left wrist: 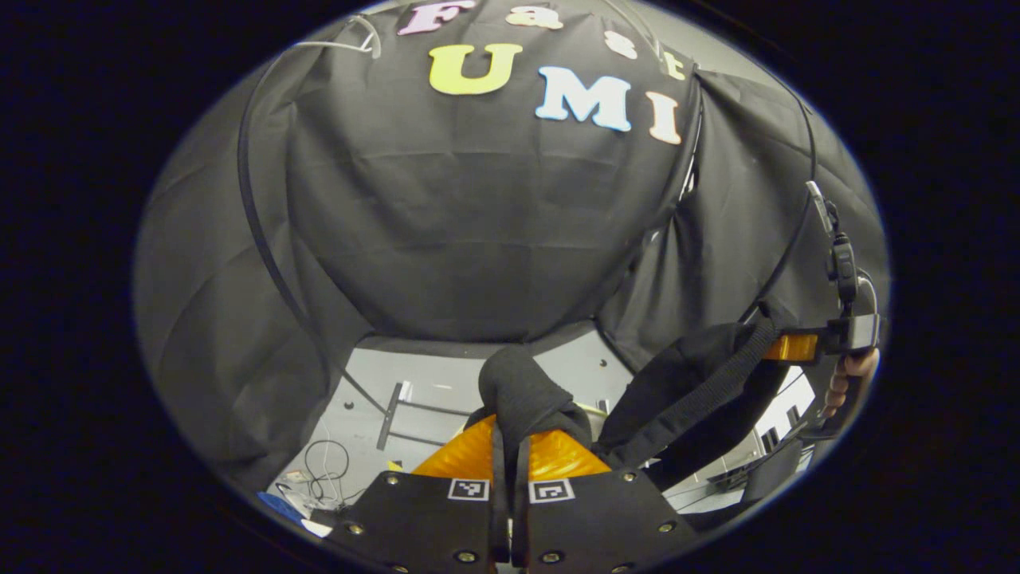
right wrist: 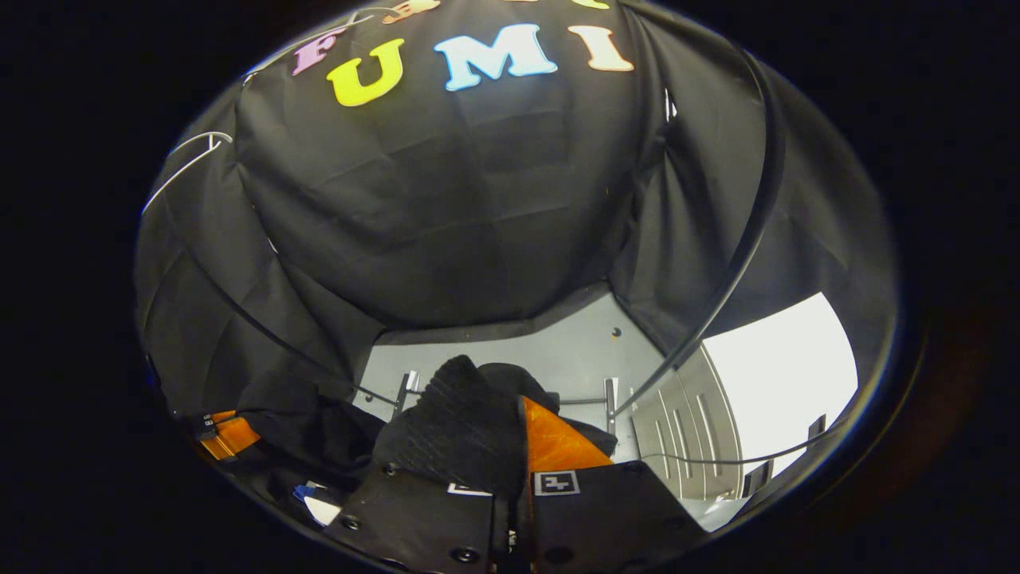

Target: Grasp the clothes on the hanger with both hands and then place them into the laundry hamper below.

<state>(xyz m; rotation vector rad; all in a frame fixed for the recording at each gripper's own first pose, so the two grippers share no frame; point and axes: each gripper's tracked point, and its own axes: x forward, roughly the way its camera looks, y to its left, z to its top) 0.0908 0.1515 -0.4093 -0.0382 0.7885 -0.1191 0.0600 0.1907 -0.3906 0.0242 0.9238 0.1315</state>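
Observation:
The black garment (left wrist: 522,391) bunches up between the fingers of my left gripper (left wrist: 510,434), which is shut on it. From there the cloth and a woven strap (left wrist: 701,391) stretch right to my right gripper (left wrist: 797,347), held by a hand (left wrist: 853,375). In the right gripper view, a fold of the same garment (right wrist: 458,426) is pinched in my right gripper (right wrist: 516,434), draping over its left finger. The cloth runs left to the left gripper (right wrist: 227,434). The garment hangs in the air above the grey floor.
Black cloth walls surround the booth. A thin black pole (left wrist: 255,223) arcs along the left wall, and another pole (right wrist: 749,239) runs down the right. A metal floor frame (left wrist: 390,414) and loose cables (left wrist: 327,470) lie on the grey floor (right wrist: 558,351). A white wire (right wrist: 187,159) hangs high left.

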